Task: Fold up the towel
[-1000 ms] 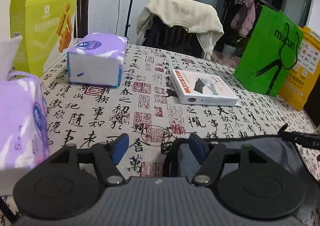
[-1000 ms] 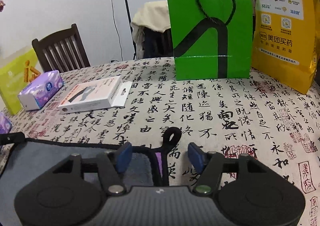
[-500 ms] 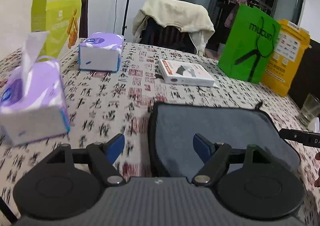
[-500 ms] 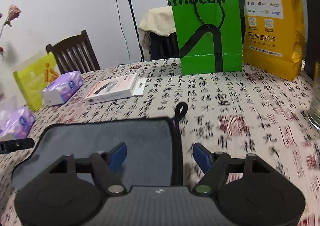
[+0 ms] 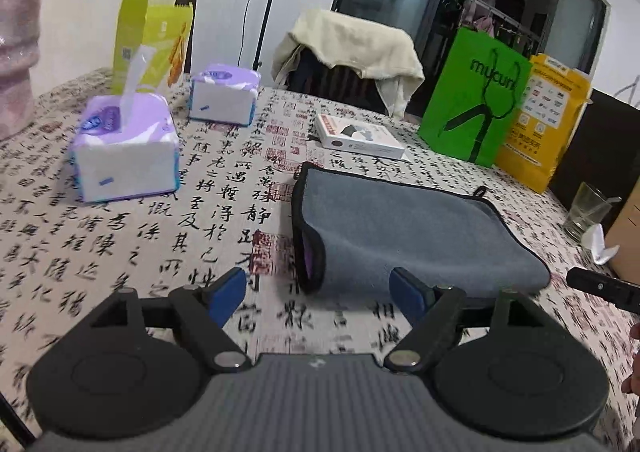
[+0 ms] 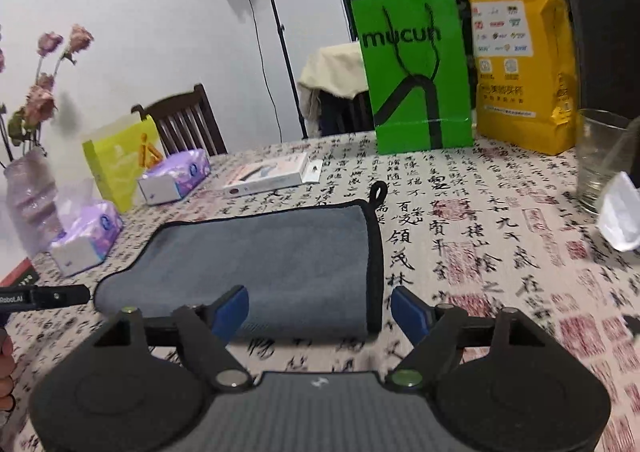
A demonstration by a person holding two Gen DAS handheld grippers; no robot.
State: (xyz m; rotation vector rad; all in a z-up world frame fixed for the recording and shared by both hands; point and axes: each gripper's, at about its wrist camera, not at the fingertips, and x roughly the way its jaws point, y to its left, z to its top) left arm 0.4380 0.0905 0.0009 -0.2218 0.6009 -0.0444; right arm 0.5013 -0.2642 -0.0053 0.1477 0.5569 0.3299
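Observation:
A grey towel [image 5: 404, 236] with black trim lies folded in half on the calligraphy-print tablecloth, its fold toward me; a purple underside shows at its left end. It also shows in the right wrist view [image 6: 264, 264], with a black hanging loop [image 6: 378, 191] at its far right corner. My left gripper [image 5: 318, 294] is open and empty, just in front of the towel's left near corner. My right gripper [image 6: 320, 306] is open and empty, above the towel's right near corner.
Two purple tissue packs [image 5: 124, 156] [image 5: 222, 96], a yellow-green box [image 5: 154, 40], a flat white box [image 5: 360, 136], a green bag [image 5: 474, 92] and a yellow bag [image 5: 540, 120] stand behind the towel. A glass [image 6: 600, 156] and crumpled tissue [image 6: 620, 212] sit at right. A vase [image 6: 28, 196] stands at left.
Both grippers have pulled back and up from the towel's far edge toward me, open. The folded towel now lies in full view ahead of them.

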